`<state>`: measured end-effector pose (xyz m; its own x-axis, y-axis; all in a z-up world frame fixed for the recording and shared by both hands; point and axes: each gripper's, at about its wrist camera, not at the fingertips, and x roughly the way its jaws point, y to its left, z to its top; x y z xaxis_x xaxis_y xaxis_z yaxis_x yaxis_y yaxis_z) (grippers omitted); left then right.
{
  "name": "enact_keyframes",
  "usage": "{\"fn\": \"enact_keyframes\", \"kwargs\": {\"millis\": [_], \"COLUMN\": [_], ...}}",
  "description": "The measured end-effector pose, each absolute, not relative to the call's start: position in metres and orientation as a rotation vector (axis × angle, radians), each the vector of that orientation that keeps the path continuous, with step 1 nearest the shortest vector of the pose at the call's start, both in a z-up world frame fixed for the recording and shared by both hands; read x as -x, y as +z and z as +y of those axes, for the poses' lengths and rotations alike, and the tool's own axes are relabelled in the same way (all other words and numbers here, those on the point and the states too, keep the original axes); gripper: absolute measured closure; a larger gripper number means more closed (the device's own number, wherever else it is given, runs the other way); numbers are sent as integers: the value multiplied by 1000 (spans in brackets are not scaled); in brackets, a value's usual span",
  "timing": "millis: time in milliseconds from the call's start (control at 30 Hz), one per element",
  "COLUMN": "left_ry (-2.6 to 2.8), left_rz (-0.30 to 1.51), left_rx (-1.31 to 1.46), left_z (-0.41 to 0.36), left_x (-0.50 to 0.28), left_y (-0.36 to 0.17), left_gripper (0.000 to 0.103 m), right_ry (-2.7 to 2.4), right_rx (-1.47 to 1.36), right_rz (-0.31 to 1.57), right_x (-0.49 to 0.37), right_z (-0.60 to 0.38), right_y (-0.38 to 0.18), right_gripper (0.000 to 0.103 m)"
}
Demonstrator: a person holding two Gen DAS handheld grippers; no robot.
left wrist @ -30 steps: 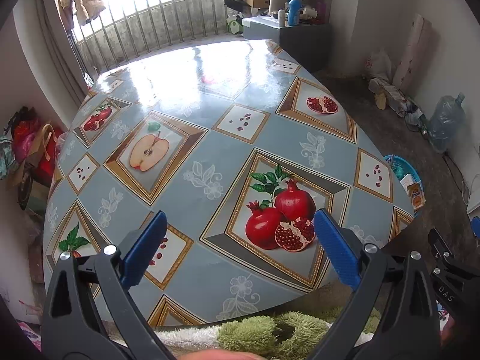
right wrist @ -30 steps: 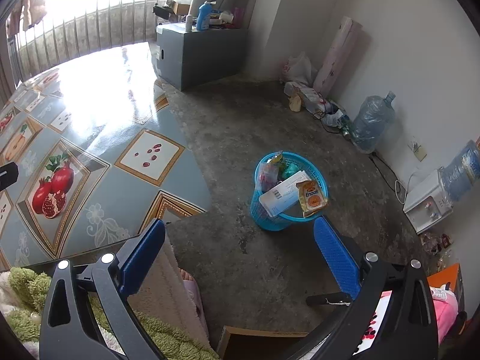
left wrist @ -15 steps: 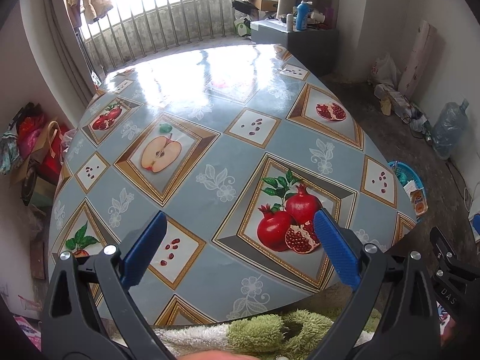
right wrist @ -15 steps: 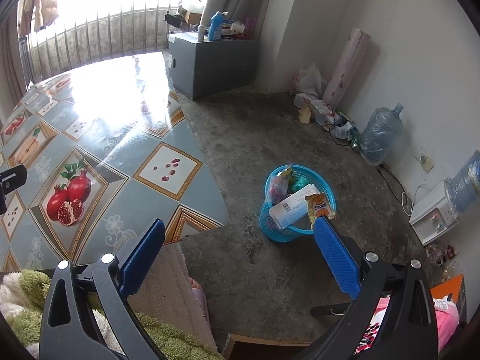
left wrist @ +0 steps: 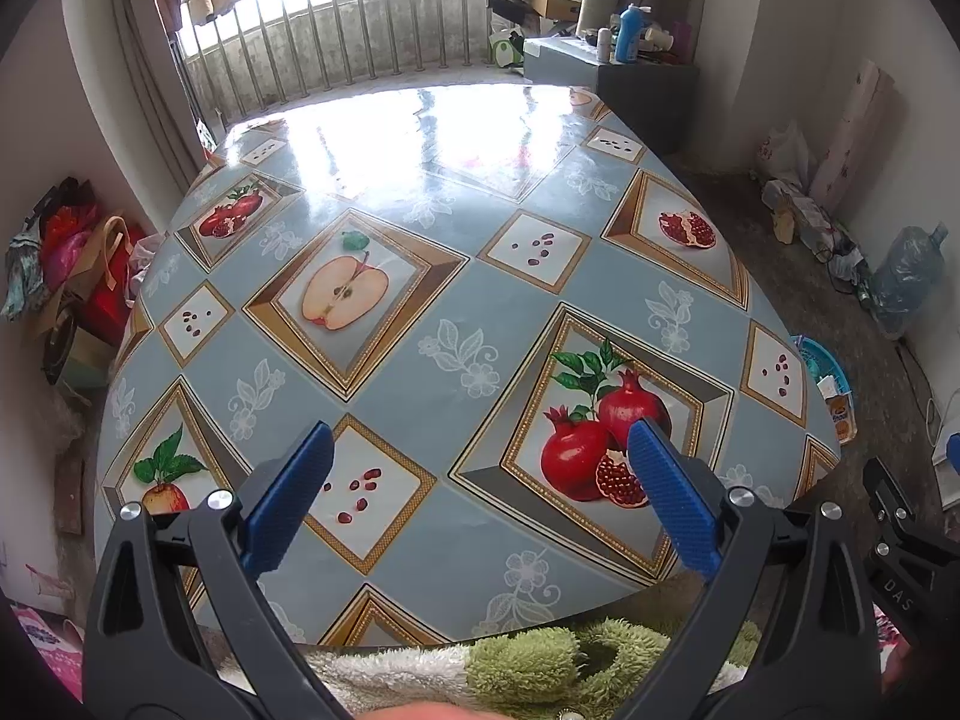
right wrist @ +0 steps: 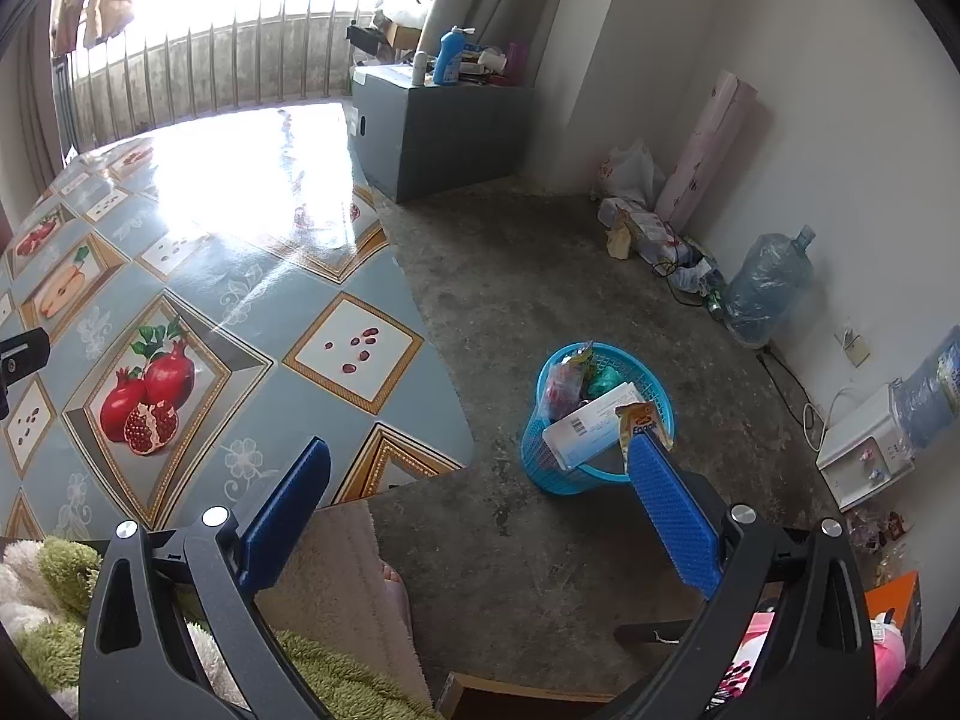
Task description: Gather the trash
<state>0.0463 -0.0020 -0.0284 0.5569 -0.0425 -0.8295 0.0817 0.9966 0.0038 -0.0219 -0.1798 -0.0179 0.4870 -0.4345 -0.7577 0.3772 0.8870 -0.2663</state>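
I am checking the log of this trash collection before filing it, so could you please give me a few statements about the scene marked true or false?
1. The blue plastic mesh basket stands on the floor beside the table. True.
2. The basket is empty. False: it holds wrappers and a white carton.
3. The left tool is open and holds nothing. True.
4. The right tool is shut on a wrapper. False: it is open and empty.
5. Trash lies on the fruit-patterned tablecloth. False: none shows there.
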Motion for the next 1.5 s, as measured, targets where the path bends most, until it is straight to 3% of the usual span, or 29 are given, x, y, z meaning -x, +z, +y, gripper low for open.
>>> {"fn": "enact_keyframes", "kwargs": {"millis": [1500], "left_ry": [-70], "left_rz": [980], "left_rx": [-44], "left_z": [-5], "left_x": [-45], "left_y": [-28], "left_gripper": [9], "right_ry": [-504], "right_rx": [55], "right_rz": [940], "right_x": [26], "right_z": [-185], "right_y": [-20], "right_gripper": [6]}}
